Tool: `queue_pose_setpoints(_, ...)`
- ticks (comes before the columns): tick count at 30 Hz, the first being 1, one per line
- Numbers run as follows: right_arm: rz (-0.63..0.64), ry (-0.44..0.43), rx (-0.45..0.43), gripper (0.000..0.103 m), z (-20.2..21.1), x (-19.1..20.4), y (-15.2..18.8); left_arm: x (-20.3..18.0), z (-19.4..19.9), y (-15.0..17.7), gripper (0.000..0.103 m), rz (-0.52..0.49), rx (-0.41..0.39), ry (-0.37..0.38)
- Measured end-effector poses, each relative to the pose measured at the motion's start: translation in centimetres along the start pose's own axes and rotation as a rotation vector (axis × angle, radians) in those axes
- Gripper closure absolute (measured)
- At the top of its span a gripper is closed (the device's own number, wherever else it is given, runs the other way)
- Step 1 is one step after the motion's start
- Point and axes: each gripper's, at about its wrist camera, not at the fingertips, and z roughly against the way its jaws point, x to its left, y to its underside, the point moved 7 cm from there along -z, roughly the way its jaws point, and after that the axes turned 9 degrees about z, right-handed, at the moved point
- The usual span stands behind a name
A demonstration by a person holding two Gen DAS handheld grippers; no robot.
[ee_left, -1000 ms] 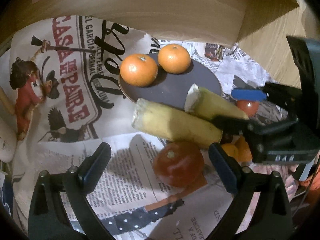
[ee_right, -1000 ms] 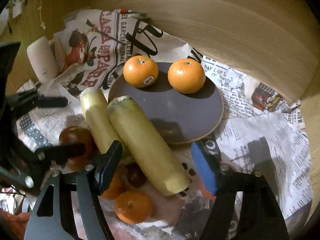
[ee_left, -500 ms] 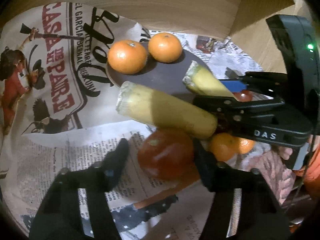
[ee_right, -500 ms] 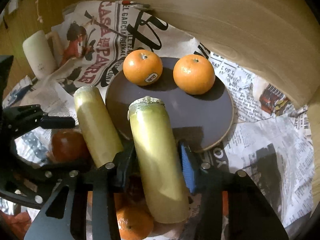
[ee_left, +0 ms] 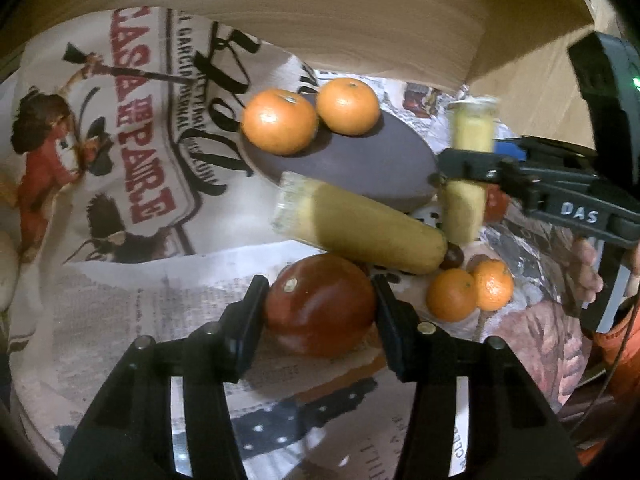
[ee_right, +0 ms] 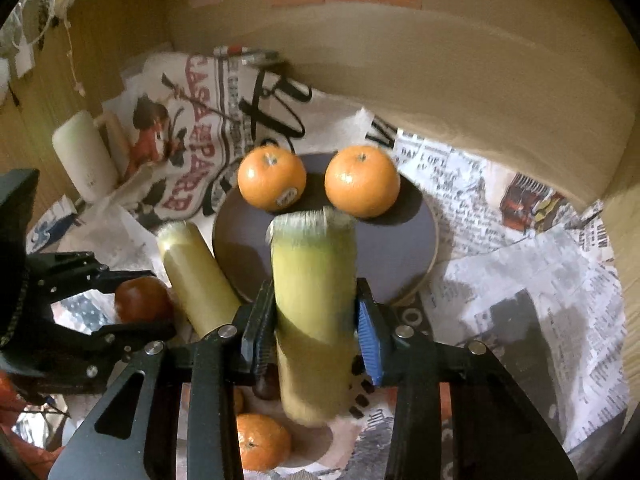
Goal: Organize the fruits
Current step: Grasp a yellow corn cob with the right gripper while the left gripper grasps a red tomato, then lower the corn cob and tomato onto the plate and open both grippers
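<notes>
Left gripper (ee_left: 320, 300) clamped on the red tomato (ee_left: 320, 306) down on the newspaper (ee_left: 120, 300), right gripper (ee_right: 314, 332) squeezing a banana (ee_right: 314, 280) above the plate (ee_right: 400, 252), could easily bruise or slip out if tilted.

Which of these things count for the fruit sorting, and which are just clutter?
Job:
- dark plate with two oranges
- yellow fruit in right claw
- red fruit in left claw
- second yellow fruit
- loose mandarins

Clutter:
- newspaper
- white container
</notes>
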Motion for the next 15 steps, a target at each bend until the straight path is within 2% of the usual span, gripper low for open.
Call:
queue_pose_setpoints(5, -0.005, 0.017, -0.051, 0.069, 1.7, -0.4, -1.2, 0.6, 1.4, -1.5, 0.052, 0.013, -0.044, -0.008)
queue_pose_setpoints(15, -0.013, 0.026, -0.109, 0.069, 3.2, -0.7, -3.1, -0.7, 4.2, -5.9, 0.052, -0.017, -0.155, 0.006)
